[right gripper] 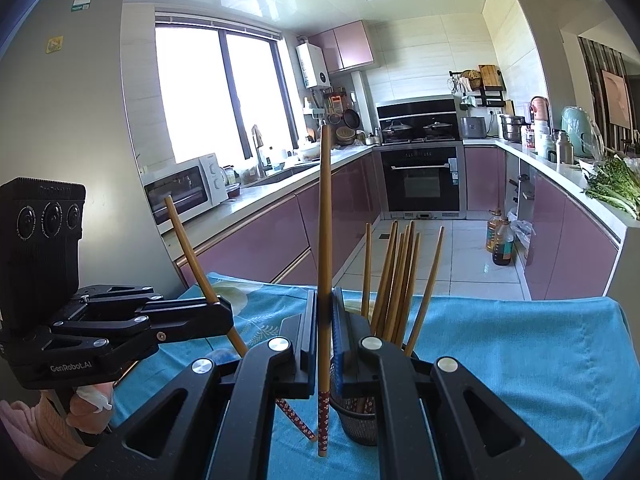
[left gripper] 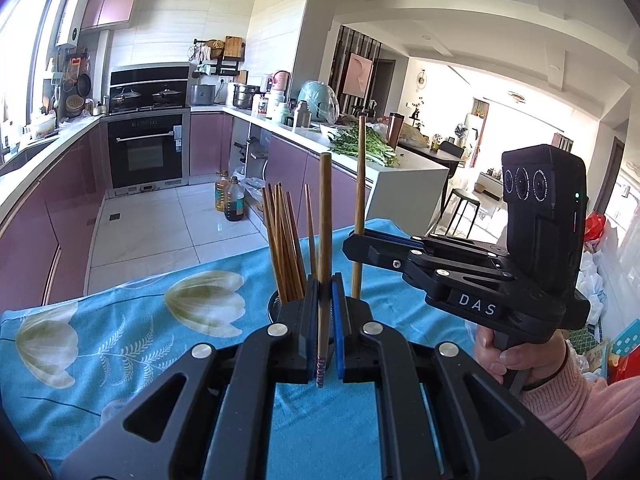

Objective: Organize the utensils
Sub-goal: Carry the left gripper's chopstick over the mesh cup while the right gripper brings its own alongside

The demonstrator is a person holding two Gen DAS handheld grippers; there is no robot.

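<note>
Chopsticks stand clamped upright, one in the left gripper (left gripper: 325, 332), one in the right gripper (right gripper: 325, 344), beside the mesh holder (right gripper: 360, 420) on the blue-clothed counter (right gripper: 520, 360). Lift each above the rim, patterned end down, then release.

Two grippers are showing, the left gripper (left gripper: 325, 332) and the right gripper (right gripper: 325, 344), each clamping one chopstick (left gripper: 323, 240) (right gripper: 325, 240). One mesh holder (right gripper: 360, 416) is carrying roughly eight more chopsticks (right gripper: 396, 280). Two oil bottles (right gripper: 500, 240) are standing on the floor.

Right hand-held gripper (right gripper: 325, 344) clamps upright chopstick (right gripper: 325, 216); mesh holder (right gripper: 360, 420) with chopsticks just right.
</note>
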